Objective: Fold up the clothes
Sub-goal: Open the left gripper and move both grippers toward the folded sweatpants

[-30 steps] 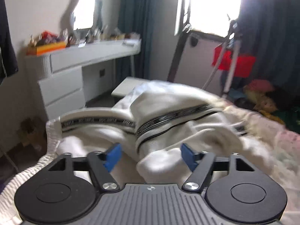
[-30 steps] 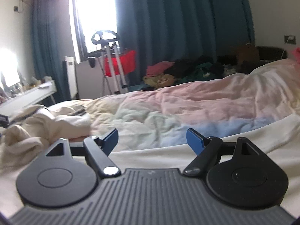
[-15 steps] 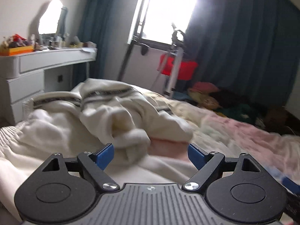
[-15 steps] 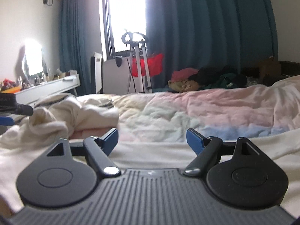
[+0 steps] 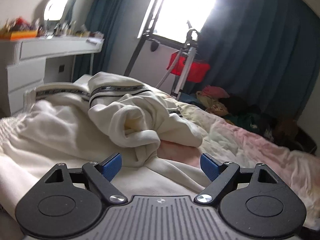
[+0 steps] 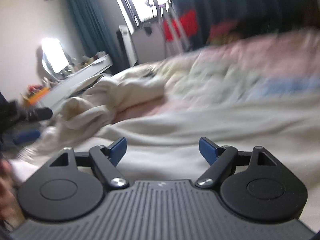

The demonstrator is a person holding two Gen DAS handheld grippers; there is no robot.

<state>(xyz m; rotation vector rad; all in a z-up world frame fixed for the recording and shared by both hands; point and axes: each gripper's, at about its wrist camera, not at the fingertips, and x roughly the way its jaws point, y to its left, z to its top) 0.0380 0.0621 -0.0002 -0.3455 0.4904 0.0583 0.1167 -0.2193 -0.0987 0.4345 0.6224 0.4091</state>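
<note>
A cream garment [image 5: 128, 110] with black striped trim lies crumpled on the bed, its bunched sleeve end just beyond my left gripper [image 5: 161, 165]. The left gripper is open and empty, low over flat cream cloth. The same garment shows in the blurred right wrist view [image 6: 112, 98] at the left. My right gripper [image 6: 162, 149] is open and empty over flat cream cloth [image 6: 220, 124]. The left gripper's dark body [image 6: 30, 114] shows at the left edge of the right wrist view.
A pastel quilt [image 5: 250, 140] covers the bed. A white dresser [image 5: 40, 60] stands at the left. A metal stand with a red bag [image 5: 188, 68] is by the window. A pile of clothes [image 5: 230, 104] lies at the dark curtain.
The left gripper has edged closer to the bunched sleeve. The right gripper has swung and tilted left, its view now blurred. Both stay open.
</note>
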